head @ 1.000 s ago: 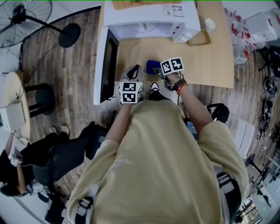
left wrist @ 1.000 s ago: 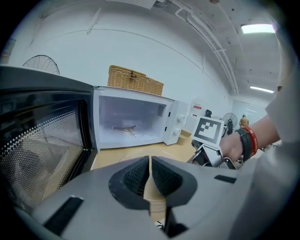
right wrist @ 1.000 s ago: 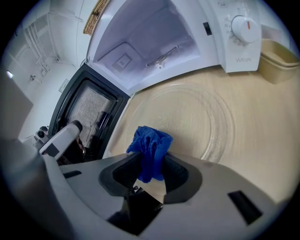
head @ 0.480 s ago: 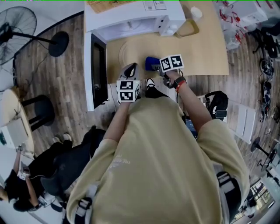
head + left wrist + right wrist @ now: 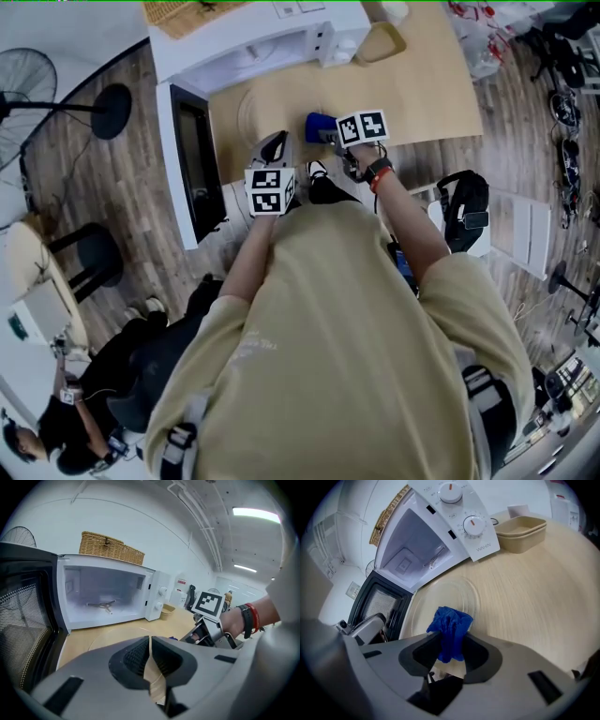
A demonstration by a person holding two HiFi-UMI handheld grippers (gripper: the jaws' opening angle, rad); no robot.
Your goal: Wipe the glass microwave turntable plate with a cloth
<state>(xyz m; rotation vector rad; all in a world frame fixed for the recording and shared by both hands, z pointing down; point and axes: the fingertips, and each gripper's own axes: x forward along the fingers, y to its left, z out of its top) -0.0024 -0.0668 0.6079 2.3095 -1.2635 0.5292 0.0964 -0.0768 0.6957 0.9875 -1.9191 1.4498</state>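
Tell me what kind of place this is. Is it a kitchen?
Probably a big workroom or office, not a home kitchen. The white microwave oven sits on a light wooden table, long strip lights run overhead, and a black standing fan stands nearby.

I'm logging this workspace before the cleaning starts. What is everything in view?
table: one, light wood, centre
microwave: one, white, door open, on table's far side
glass turntable plate: one, clear, on table before microwave
cloth: one, blue, between right gripper's jaws
wicker basket: one, tan, atop microwave
tray: one, perhaps two stacked, beige, right of microwave
fan: one, black, floor at left
left gripper: grey, jaws together
right gripper: grey, shut on cloth
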